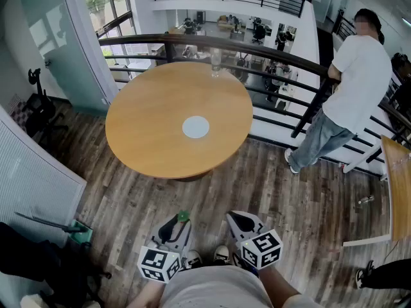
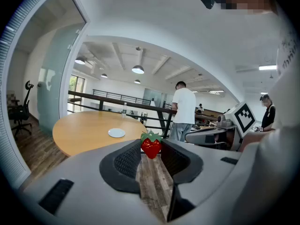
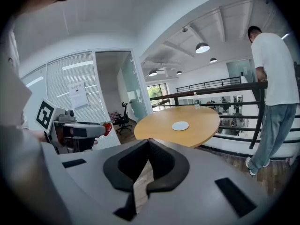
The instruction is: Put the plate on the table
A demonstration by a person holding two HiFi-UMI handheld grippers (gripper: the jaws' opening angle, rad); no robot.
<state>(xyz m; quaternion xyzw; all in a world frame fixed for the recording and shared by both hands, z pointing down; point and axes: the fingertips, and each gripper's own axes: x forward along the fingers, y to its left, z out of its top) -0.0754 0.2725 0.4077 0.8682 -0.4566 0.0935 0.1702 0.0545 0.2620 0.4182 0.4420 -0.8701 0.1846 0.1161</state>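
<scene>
A small pale plate (image 1: 196, 127) lies flat near the middle of the round wooden table (image 1: 148, 140); it also shows in the left gripper view (image 2: 116, 133) and the right gripper view (image 3: 180, 125). Both grippers hang low, close to my body and well short of the table. My left gripper (image 1: 182, 219) is shut on a red strawberry (image 2: 151, 146) with a green top, pinched between its pad tips. My right gripper (image 1: 235, 219) is shut, its jaw tips meeting (image 3: 148, 142) with nothing between them. The left gripper's strawberry (image 3: 108, 128) is seen from the right gripper view.
A clear bottle (image 1: 216, 61) stands at the table's far edge by the dark railing (image 1: 270, 51). A person in a white shirt (image 1: 359, 76) leans on the railing at the right. Another table's edge (image 1: 398, 185) is far right; an office chair (image 1: 38, 111) is far left.
</scene>
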